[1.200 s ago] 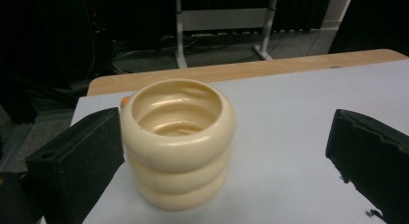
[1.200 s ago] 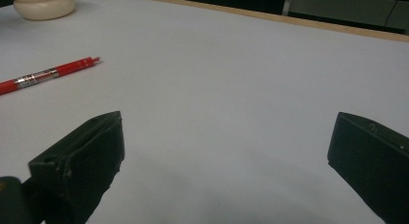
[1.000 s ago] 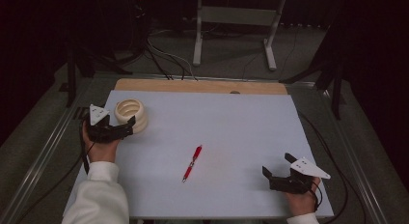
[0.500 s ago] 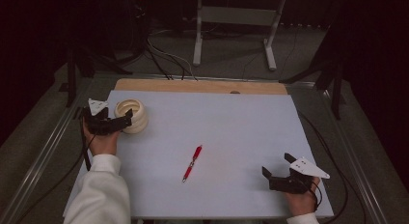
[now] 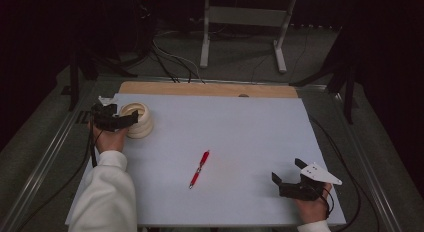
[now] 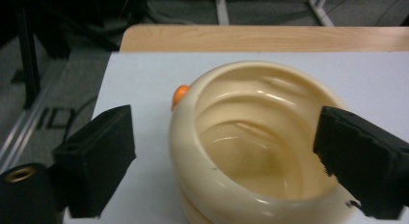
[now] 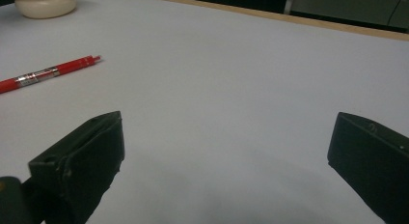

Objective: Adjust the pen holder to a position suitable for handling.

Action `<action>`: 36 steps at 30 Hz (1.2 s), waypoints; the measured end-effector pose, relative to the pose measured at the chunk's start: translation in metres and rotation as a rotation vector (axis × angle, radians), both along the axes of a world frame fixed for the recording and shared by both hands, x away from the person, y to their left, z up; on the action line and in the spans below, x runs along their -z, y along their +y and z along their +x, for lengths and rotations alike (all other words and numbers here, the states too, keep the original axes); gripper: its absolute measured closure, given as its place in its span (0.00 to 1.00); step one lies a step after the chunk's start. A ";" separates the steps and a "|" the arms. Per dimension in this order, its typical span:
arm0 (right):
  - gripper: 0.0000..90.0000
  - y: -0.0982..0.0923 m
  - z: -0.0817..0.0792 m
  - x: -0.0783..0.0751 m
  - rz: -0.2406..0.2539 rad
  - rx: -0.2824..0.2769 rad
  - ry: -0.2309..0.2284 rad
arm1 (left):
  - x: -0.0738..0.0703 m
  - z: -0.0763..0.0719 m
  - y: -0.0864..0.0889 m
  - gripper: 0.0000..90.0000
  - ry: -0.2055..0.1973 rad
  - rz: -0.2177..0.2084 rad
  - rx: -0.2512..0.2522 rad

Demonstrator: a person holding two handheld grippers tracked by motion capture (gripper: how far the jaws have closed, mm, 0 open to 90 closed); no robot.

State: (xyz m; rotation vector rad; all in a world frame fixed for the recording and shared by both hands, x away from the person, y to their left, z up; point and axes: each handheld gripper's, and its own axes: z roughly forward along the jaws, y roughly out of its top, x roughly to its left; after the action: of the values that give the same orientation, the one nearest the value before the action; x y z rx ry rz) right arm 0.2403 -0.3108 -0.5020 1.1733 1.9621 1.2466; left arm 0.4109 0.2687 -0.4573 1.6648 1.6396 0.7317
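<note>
The left gripper point(image 5: 116, 121) is at the cream ribbed bowl point(image 5: 137, 119) near the far left corner of the white table point(image 5: 240, 137), and its jaws, which have just been closing, straddle the bowl's near rim without visibly pressing on it (a small orange knob point(image 6: 180, 94) shows at the rim's far side in the left gripper view). The right gripper point(image 5: 292, 181) rests near the table's near right corner with its jaws wide apart on nothing, well apart from the red pen point(image 5: 199, 168) lying mid-table.
</note>
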 end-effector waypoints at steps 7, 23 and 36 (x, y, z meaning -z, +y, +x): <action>0.00 0.000 0.000 0.000 -0.001 -0.003 0.002 | 0.008 0.005 0.004 0.53 0.059 -0.029 0.000; 0.00 0.000 0.000 0.000 0.000 -0.002 0.000 | 0.008 -0.003 -0.007 0.85 0.026 -0.007 0.044; 0.00 0.001 0.000 0.000 -0.001 -0.002 0.002 | -0.005 -0.017 -0.025 0.84 -0.029 -0.019 0.164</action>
State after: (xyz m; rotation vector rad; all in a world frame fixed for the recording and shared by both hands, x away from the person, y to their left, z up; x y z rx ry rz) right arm 0.2400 -0.3099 -0.5022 1.1730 1.9653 1.2454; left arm 0.3944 0.2433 -0.4523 1.7429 1.4650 0.6539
